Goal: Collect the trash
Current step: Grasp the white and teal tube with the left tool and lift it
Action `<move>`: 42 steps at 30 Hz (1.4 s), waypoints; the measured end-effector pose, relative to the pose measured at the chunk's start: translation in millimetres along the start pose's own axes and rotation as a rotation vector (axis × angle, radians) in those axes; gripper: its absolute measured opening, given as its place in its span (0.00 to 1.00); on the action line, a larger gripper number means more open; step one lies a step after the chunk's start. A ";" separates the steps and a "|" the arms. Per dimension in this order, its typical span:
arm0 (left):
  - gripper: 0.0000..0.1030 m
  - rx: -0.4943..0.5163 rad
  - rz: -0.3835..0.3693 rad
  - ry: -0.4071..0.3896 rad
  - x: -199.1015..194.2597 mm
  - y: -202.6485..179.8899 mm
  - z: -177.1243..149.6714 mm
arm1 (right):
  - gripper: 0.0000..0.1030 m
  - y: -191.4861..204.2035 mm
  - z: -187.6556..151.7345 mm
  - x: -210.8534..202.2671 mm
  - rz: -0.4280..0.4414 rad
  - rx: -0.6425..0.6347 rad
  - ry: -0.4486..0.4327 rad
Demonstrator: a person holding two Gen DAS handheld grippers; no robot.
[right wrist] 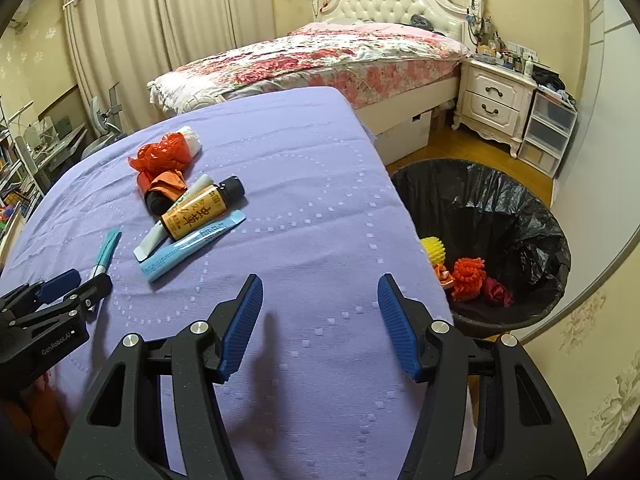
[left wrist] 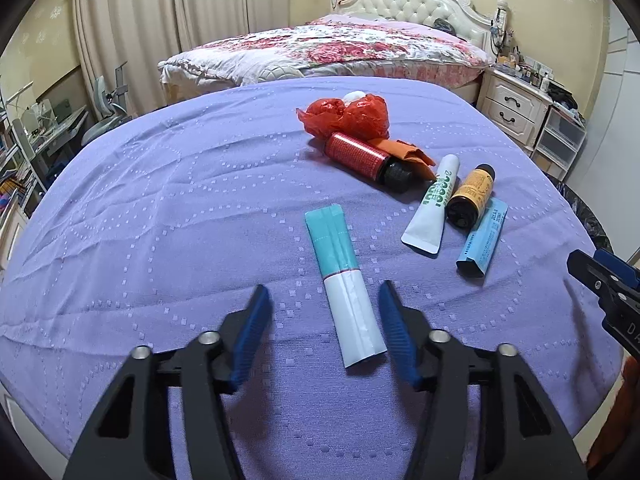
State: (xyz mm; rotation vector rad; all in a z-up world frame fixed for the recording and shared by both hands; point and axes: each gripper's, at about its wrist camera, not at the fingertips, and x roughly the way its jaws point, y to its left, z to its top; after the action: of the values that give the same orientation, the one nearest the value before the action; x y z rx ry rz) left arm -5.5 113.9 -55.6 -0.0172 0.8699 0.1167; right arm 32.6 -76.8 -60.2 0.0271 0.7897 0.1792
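A desk [left wrist: 160, 208] draped in a lilac cloth with a dotted pattern fills the foreground of a bedroom. Behind it stand a bed [left wrist: 320, 48] with a floral quilt, a white tufted headboard, cream curtains, and a white nightstand [right wrist: 492, 104] crowded with small items.

The left gripper [left wrist: 320, 300] hangs just over the cloth with its jaws apart, straddling a teal-and-white tube [left wrist: 344, 280] that lies flat; the pads seem clear of it, though the near end is hard to judge. Farther back lies a cluster of trash: a crumpled red plastic bag [left wrist: 348, 114], a red bottle [left wrist: 360, 156], a green-and-white tube [left wrist: 434, 204], an orange bottle [right wrist: 192, 212] and a light blue tube [right wrist: 188, 250].

The right gripper [right wrist: 320, 292] is also spread, empty, above bare cloth near the desk's edge. Beside that edge, on the wooden floor, stands a black-lined trash bin [right wrist: 520, 216] with several colourful items inside.
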 end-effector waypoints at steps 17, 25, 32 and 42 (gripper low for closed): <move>0.19 -0.036 0.052 -0.023 -2.8 45.4 -0.8 | 0.63 60.9 24.2 20.5 0.108 -0.051 0.046; 0.19 -0.090 0.038 -0.017 -0.7 69.5 -0.2 | 0.63 84.2 25.8 36.1 0.056 -0.105 0.068; 0.19 -0.108 0.014 -0.021 -0.8 75.2 -1.6 | 0.63 62.2 17.9 31.2 -0.005 -0.096 0.078; 0.19 -0.119 0.007 -0.021 -0.7 80.2 -0.8 | 0.61 49.4 24.4 30.2 -0.025 -0.092 0.062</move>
State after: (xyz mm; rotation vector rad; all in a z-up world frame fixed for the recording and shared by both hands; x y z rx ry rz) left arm -15.3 193.5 -52.9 -0.1240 0.8414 0.1753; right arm 63.4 -22.0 -59.8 -0.0750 0.8428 0.1933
